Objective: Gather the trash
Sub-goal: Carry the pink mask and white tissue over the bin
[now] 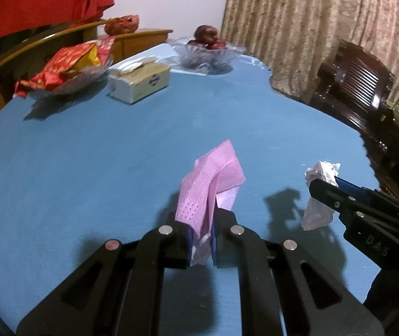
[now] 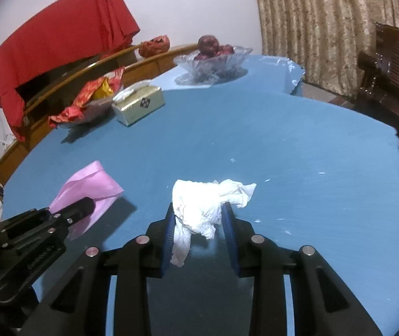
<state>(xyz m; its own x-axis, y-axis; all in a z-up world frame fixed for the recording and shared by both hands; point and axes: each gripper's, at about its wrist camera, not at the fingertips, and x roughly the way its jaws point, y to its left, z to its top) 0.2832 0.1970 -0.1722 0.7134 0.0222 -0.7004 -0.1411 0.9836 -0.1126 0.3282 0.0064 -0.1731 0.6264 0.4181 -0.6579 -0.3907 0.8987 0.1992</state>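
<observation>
My left gripper is shut on a pink napkin and holds it above the blue table. The pink napkin also shows in the right wrist view, with the left gripper at the lower left. My right gripper is shut on a crumpled white tissue, which hangs between the blue pads above the table. In the left wrist view the white tissue sits in the right gripper at the right.
At the back of the table stand a tissue box, a glass dish with red snack packets and a glass fruit bowl. A dark wooden chair stands right, by a curtain. A wooden bench with red cloth is left.
</observation>
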